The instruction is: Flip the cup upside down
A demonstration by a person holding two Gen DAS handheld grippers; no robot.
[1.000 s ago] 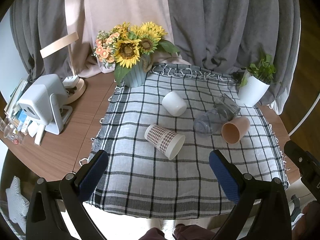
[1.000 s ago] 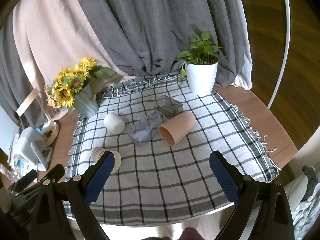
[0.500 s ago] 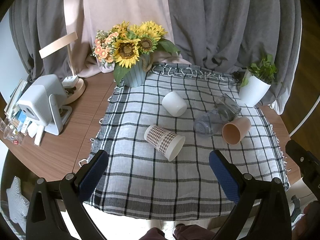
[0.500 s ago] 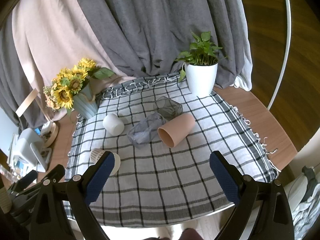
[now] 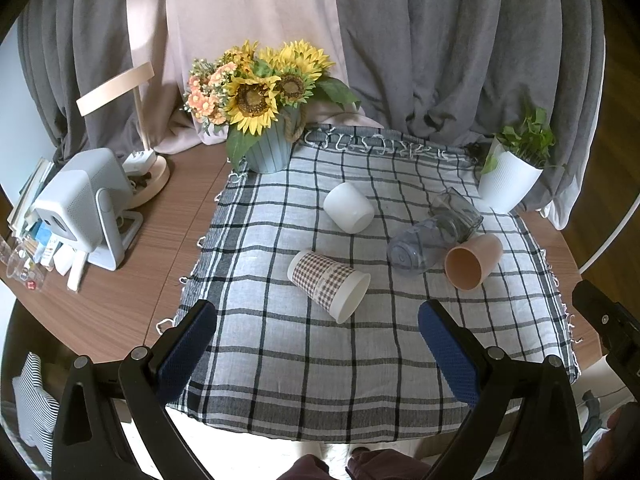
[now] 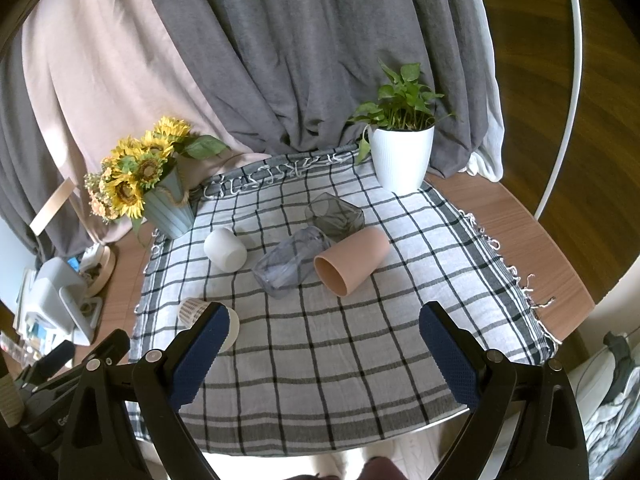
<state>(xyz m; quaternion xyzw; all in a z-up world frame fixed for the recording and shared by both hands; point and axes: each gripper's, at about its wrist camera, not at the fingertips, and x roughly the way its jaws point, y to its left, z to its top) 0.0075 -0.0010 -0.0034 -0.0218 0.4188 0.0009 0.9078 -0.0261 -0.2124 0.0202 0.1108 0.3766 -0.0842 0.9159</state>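
Both grippers hang over the near edge of the checked cloth (image 5: 304,364), the left gripper (image 5: 318,344) and right gripper (image 6: 324,344) each spread wide and holding nothing. Five cups lie on their sides mid-cloth: a checkered paper cup (image 5: 330,285) nearest left, a white cup (image 5: 349,208) farther back, a clear glass (image 6: 292,262) touching a pink cup (image 6: 352,260), and a grey glass (image 6: 335,216) just behind them

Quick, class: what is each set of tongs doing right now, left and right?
Left tongs: open, holding nothing.
Right tongs: open, holding nothing.
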